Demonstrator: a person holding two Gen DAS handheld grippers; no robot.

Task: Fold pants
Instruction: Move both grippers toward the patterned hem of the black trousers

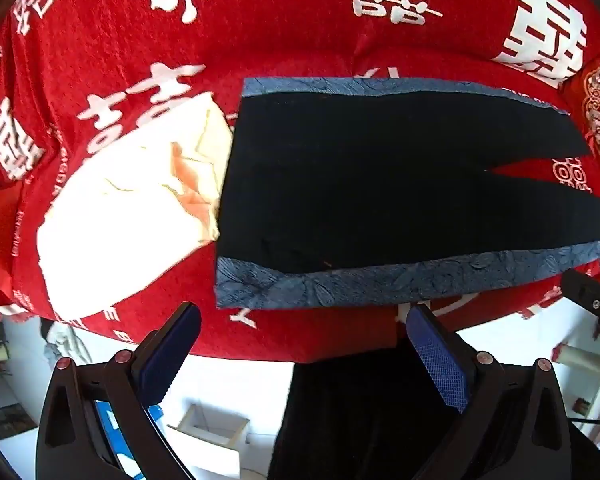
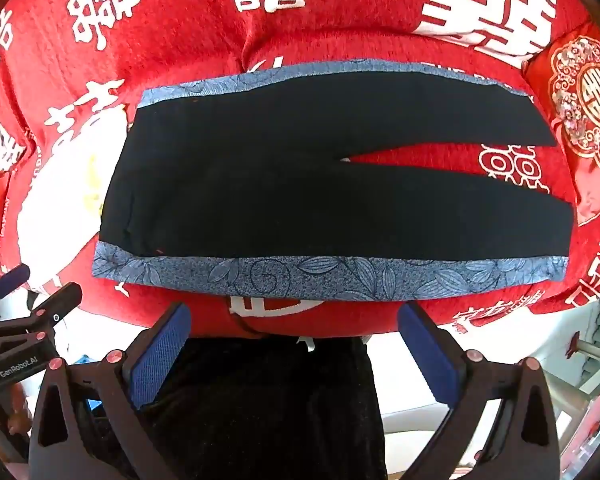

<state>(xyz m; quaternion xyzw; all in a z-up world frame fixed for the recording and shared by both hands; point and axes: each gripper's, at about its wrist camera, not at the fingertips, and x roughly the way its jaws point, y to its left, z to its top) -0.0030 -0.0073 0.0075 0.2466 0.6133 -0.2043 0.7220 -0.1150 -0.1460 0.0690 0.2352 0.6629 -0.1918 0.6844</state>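
Left gripper (image 1: 304, 354): jaws at full spread, nothing between the blue pads (image 1: 440, 360), holding nothing. It hangs over the near edge of the red cover (image 1: 300, 40), pointing down.

Ahead and to the left of the left gripper: a pale cloth (image 1: 128, 220), blown out by glare (detail unreadable). Its right edge meets the waist end of the pants (image 1: 380, 184); can't tell whether it is tucked under or just butts against them.

Pants lie flat, unfolded, straight ahead of both grippers and apart from the fingertips. Black, with a blue patterned side strip (image 2: 300, 276) along the near edge and another along the far edge. Waist sits ahead-left of the left gripper, the two legs run off to the right, with a narrow wedge of red cover showing between them.

Right gripper (image 2: 294, 350): also spread to the limit, pads bare, nothing gripped. Near strip of the pants is just ahead of its tips, not touching. Leg ends lie ahead-right of it.

Far right beyond the leg ends: a red cushion with gold ornament (image 2: 584, 100).

The left gripper's body shows at the left edge of the right wrist view; the two tools sit side by side.
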